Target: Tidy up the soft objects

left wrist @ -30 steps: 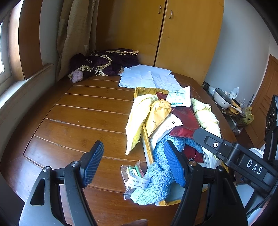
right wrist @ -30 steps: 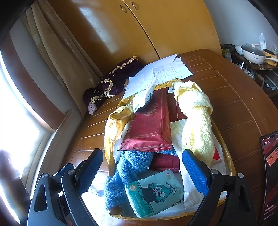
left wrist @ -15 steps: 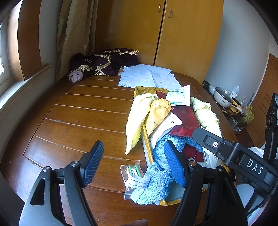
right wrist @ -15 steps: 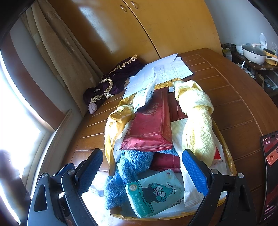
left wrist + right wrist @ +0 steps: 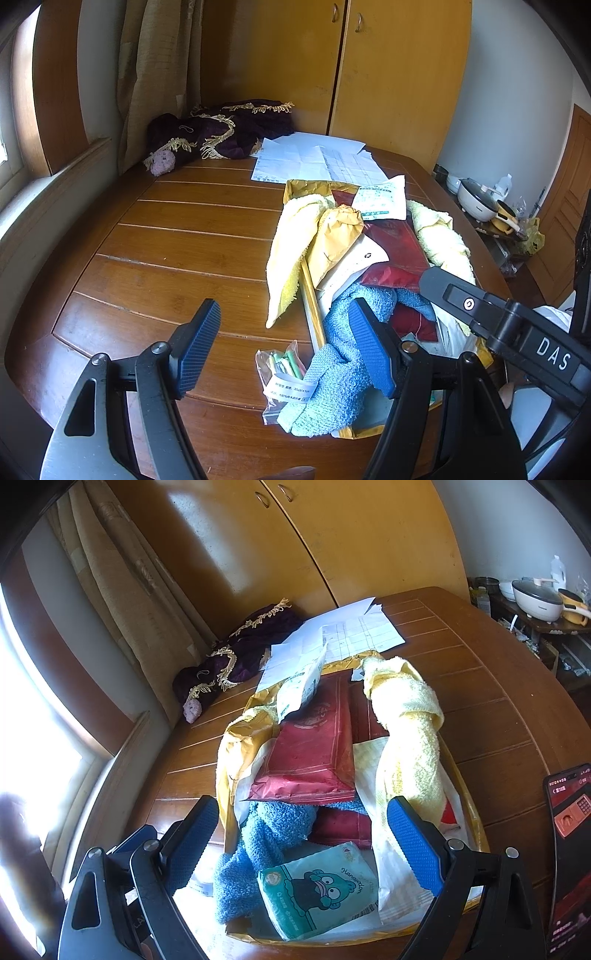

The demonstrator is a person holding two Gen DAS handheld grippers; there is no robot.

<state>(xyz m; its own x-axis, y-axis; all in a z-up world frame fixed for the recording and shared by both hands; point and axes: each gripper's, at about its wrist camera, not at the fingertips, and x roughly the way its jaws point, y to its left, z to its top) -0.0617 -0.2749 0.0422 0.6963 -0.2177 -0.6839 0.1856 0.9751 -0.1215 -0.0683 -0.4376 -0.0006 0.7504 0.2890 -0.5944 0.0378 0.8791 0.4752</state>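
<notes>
Wooden table largely bare on left; gold tray heaped in disorder, nothing seen sorted, so task judged barely begun; yellow towel draped along tray's right side, second yellow cloth hung over left rim; blue towel spilled over near corner onto table, partly covering plastic bag; red packets and tissue pack left piled in tray; left gripper held wide open, empty, above table beside blue towel; right gripper likewise spread, empty, over tray's near end.
</notes>
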